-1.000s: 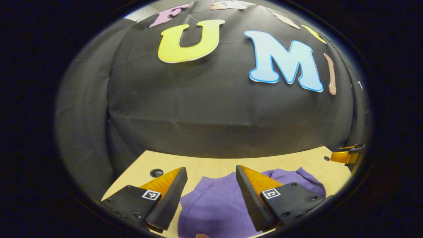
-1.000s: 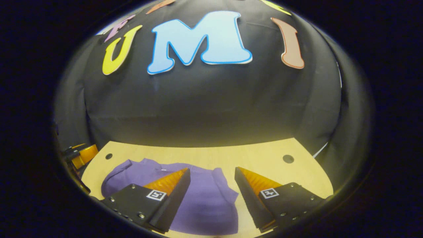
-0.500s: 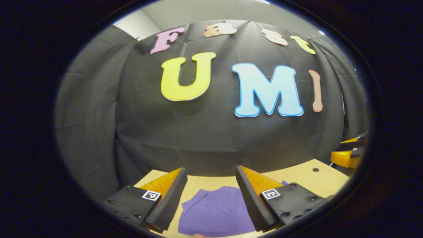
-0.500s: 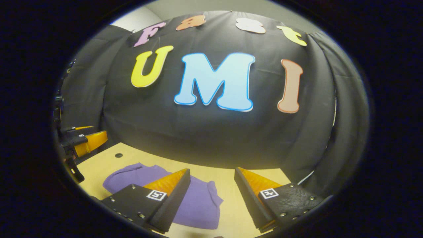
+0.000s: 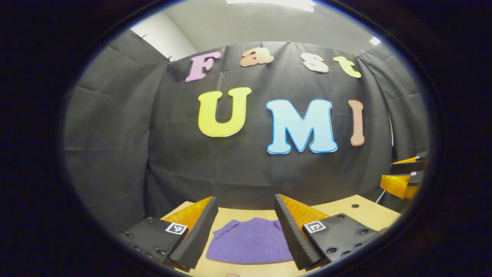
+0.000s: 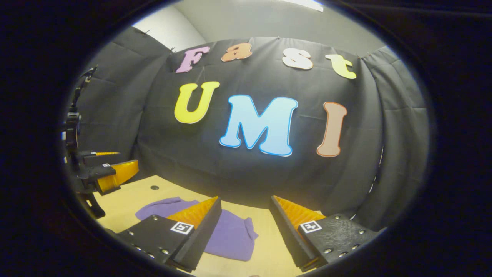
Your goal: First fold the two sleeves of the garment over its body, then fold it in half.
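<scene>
A: Change in the last second?
B: Both my claws, left (image 5: pixel 244 231) and right (image 6: pixel 243 229), rose and drew back; both wide, empty. Garment (image 5: pixel 250 246) lies compact on the table (image 6: pixel 127 200), no sleeve sticking out

A: Meaning?
B: Folding looks complete

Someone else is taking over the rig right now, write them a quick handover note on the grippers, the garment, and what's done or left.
Left gripper: open, holding nothing, raised above the table.
Right gripper: open, holding nothing, also off the table.
Purple garment: lies on the table as a compact bundle, with no sleeves spread out, touched by neither gripper.
Done: sleeves and half fold look finished, though the far side is hard to judge.
Left: probably nothing; check the fold is neat.
</scene>
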